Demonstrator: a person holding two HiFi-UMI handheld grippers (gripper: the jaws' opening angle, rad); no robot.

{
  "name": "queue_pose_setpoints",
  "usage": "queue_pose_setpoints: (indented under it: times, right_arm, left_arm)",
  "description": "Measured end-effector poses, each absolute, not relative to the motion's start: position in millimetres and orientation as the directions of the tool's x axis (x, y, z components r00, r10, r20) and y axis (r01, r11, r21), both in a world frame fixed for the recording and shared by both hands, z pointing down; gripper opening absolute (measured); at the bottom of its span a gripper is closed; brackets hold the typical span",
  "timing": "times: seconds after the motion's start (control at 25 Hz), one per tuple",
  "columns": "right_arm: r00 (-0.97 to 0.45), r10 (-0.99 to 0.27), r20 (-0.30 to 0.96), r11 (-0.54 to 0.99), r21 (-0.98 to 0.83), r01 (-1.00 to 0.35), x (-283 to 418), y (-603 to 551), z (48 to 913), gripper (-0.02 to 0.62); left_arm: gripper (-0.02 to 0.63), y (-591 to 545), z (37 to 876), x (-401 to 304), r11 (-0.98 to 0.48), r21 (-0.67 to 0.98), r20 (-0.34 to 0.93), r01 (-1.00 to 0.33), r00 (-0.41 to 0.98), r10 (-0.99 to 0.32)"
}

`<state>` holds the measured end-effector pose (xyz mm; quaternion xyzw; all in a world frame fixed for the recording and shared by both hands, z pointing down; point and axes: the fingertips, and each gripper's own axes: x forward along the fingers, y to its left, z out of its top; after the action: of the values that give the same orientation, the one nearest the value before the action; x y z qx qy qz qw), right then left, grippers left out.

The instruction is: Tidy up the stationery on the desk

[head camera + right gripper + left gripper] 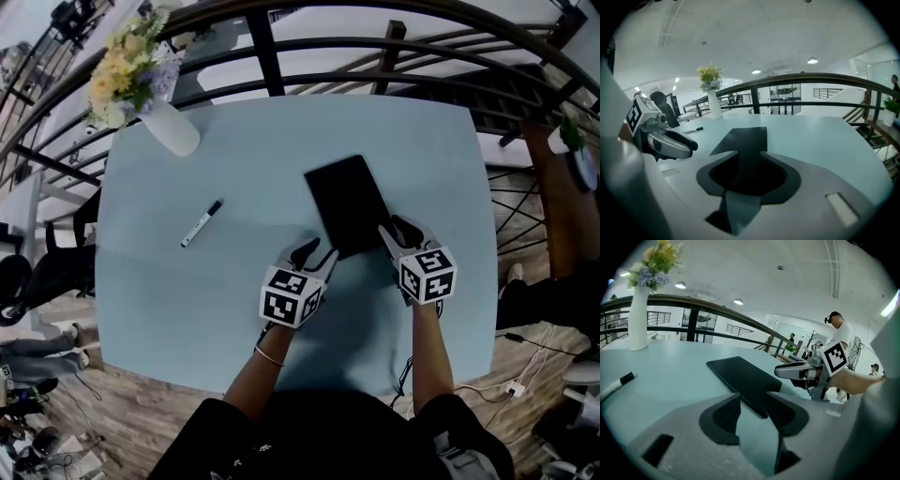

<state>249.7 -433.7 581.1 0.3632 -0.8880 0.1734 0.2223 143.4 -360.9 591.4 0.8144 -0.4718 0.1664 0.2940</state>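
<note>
A flat black notebook (347, 204) lies on the light blue desk (234, 309), its near short edge toward me. My left gripper (317, 251) sits at the notebook's near left corner with its jaws open; in the left gripper view that corner (740, 376) lies between the fingers without being pressed. My right gripper (401, 230) is at the near right corner, also open, and the notebook (745, 138) runs into the gap between its jaws. A black-and-white marker (202, 223) lies loose to the left, well away from both grippers.
A white vase with flowers (169, 127) stands at the desk's far left corner. A dark curved railing (375, 42) runs behind the far edge. Chairs and cables lie on the wooden floor around the desk.
</note>
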Motion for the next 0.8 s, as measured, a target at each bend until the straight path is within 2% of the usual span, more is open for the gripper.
queue_pose_setpoints:
  times: [0.44,0.56,0.68,0.8]
  right_arm:
    - [-0.623,-0.479,0.618,0.685,-0.181,-0.706,250,-441,616,0.230]
    - [-0.623,-0.468,0.627,0.682,-0.192,-0.705,250,-441,618,0.232]
    - [-0.628,-0.451,0.634,0.684,-0.207,-0.700,249,-441,620,0.230]
    - [-0.637,-0.439,0.633,0.686,-0.221,-0.693,247,-440,619,0.207]
  left_arm:
    - [0.169,-370,618,156,-0.362,0.331,0.626,-0.871,0.490,-0.606]
    - [0.198,-371,624,162,-0.371,0.317,0.660,-0.873,0.484,-0.575]
    - [0.199,-372,626,166,-0.379,0.310,0.668,-0.872,0.484,-0.566]
    - [0.212,-373,625,169,-0.385,0.313,0.667,-0.868,0.490,-0.561]
